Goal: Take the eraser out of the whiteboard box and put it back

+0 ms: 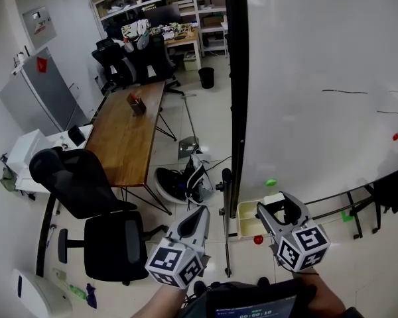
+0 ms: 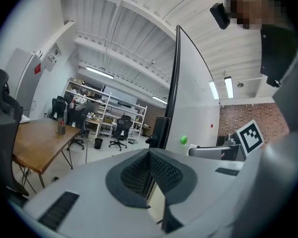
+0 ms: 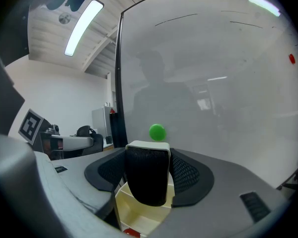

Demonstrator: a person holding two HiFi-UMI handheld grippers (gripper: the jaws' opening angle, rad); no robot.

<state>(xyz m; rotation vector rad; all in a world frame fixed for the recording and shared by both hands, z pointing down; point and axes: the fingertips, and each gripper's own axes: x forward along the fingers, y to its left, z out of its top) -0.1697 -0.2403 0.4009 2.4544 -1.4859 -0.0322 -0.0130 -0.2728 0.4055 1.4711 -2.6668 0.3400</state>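
Observation:
My right gripper (image 1: 279,207) is shut on the eraser (image 3: 146,180), a black felt block with a white back, held upright between the pads. It hangs just above the cream whiteboard box (image 3: 139,213), which sits at the foot of the whiteboard (image 1: 318,58). In the head view the box (image 1: 247,218) lies just left of that gripper. A red piece (image 3: 130,232) shows at the box's near edge. My left gripper (image 1: 200,212) is shut with nothing in it, left of the box; its pads (image 2: 161,171) meet.
The whiteboard's black frame post (image 1: 237,78) and stand legs (image 1: 227,244) rise between the grippers. A green magnet (image 1: 270,182) and a red magnet (image 1: 395,136) stick to the board. A wooden table (image 1: 126,134), a black office chair (image 1: 99,204) and gear on the floor (image 1: 182,181) stand at left.

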